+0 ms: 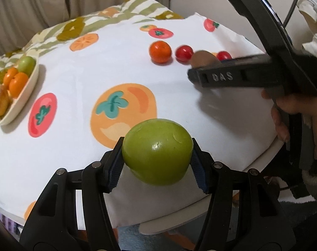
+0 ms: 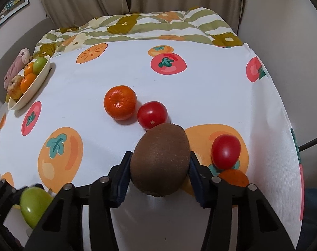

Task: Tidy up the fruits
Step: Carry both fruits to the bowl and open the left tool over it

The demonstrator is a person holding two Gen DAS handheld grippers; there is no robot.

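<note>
Bowl (image 1: 30,83) lies far to your left — your left gripper (image 1: 157,159), clamped on the green apple (image 1: 157,151), sits nearer it than your right gripper (image 2: 159,167), clamped on the kiwi (image 2: 160,160).

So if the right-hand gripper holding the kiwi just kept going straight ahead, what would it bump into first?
Probably the nearer red tomato, sitting just beyond the kiwi held by the right gripper; the mandarin lies slightly left. Depth is uncertain.

Green apple (image 1: 157,151) and kiwi (image 2: 160,160) held aloft, tangerine (image 2: 120,102) beside tomato (image 2: 152,115) on cloth
</note>
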